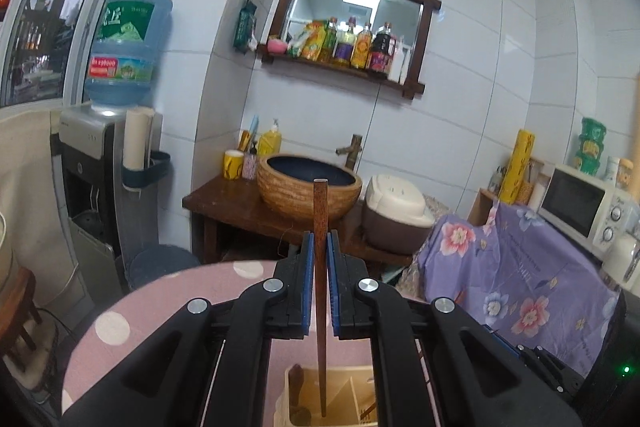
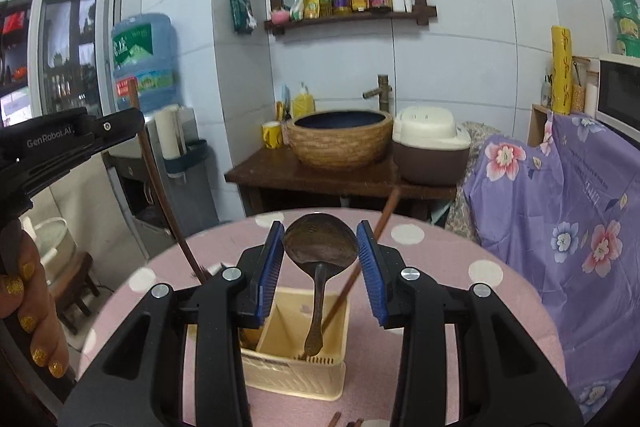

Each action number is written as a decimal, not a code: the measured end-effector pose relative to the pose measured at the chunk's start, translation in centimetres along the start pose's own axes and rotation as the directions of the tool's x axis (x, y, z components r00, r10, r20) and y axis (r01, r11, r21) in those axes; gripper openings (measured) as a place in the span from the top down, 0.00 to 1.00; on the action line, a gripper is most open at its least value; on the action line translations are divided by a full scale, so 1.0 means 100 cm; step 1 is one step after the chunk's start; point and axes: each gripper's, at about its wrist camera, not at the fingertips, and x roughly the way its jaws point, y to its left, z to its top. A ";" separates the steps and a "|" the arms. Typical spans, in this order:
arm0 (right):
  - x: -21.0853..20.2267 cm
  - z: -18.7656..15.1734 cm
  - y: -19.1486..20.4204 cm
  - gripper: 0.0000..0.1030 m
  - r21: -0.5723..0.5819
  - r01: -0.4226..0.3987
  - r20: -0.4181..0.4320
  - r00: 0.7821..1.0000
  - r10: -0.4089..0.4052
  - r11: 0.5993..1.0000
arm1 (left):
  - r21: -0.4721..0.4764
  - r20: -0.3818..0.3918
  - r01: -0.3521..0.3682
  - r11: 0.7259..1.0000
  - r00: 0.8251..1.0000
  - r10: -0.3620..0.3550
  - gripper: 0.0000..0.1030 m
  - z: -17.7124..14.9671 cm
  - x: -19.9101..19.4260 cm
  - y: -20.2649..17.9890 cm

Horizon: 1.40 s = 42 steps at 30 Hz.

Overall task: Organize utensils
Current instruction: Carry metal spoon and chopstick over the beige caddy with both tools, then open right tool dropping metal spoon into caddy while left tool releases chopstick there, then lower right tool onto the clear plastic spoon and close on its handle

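Spreading under both tools is a round pink bench (image 2: 460,307) with white dots. On it, below and just ahead of the right hand-held gripper (image 2: 321,235), stands a cream holder (image 2: 296,375) with compartments; from the left wrist view it shows below the left hand-held gripper (image 1: 319,247) as well. The left hand-held gripper is clamped tight on a dark wooden chopstick (image 1: 320,211), which stands nearly upright between its blue pads, its lower end reaching down into the holder. The right hand-held gripper holds a brown wooden spoon (image 2: 320,241) by the bowl, pads pressed against either side, handle hanging down into the holder's front compartment. A second chopstick (image 2: 360,259) leans in the holder, slanting up to the right behind the spoon. At the left edge of the right wrist view, a hand (image 2: 24,291) with gold nails grips the left tool's handle.
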 end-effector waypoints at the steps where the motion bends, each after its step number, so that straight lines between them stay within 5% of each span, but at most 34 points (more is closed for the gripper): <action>1: 0.004 -0.008 0.000 0.63 -0.003 0.007 -0.009 1.000 -0.007 1.000 | 0.005 -0.013 -0.003 1.000 1.000 0.003 0.93 -0.008 0.004 0.001; 15: 0.031 -0.064 0.010 0.63 -0.069 0.038 -0.060 0.997 -0.042 0.997 | 0.000 -0.173 0.004 1.000 0.985 -0.004 0.93 -0.066 0.034 0.018; 17: 0.030 -0.065 0.012 0.59 -0.075 0.030 -0.060 0.998 -0.035 0.997 | -0.009 -0.174 0.003 1.000 0.985 -0.005 0.93 -0.067 0.031 0.021; 18: 0.028 -0.065 0.012 0.48 -0.076 0.028 -0.056 0.998 -0.032 0.997 | -0.010 -0.173 0.005 1.000 0.985 -0.007 0.91 -0.067 0.028 0.022; 19: 0.026 -0.066 0.012 0.37 -0.076 0.031 -0.049 0.998 -0.034 0.997 | -0.011 -0.172 0.009 1.000 0.985 -0.011 0.85 -0.067 0.024 0.023; 22: 0.007 -0.068 0.012 0.33 -0.075 0.040 -0.014 0.999 -0.041 0.996 | -0.015 -0.147 0.026 1.000 0.989 -0.028 0.58 -0.068 0.002 0.027; 27: -0.017 -0.087 0.016 0.28 -0.083 0.018 -0.099 0.995 -0.026 0.996 | -0.003 -0.126 0.005 1.000 0.992 -0.005 0.42 -0.088 -0.041 0.041; 33: -0.035 -0.149 0.044 0.28 -0.083 -0.112 -0.309 0.948 0.081 0.990 | -0.014 -0.211 -0.054 0.998 0.976 0.050 0.38 -0.140 -0.076 0.074; 42: -0.017 -0.217 0.088 0.44 -0.154 -0.141 -0.458 0.887 0.056 0.978 | -0.087 -0.314 -0.121 0.989 0.945 0.088 0.38 -0.191 -0.102 0.113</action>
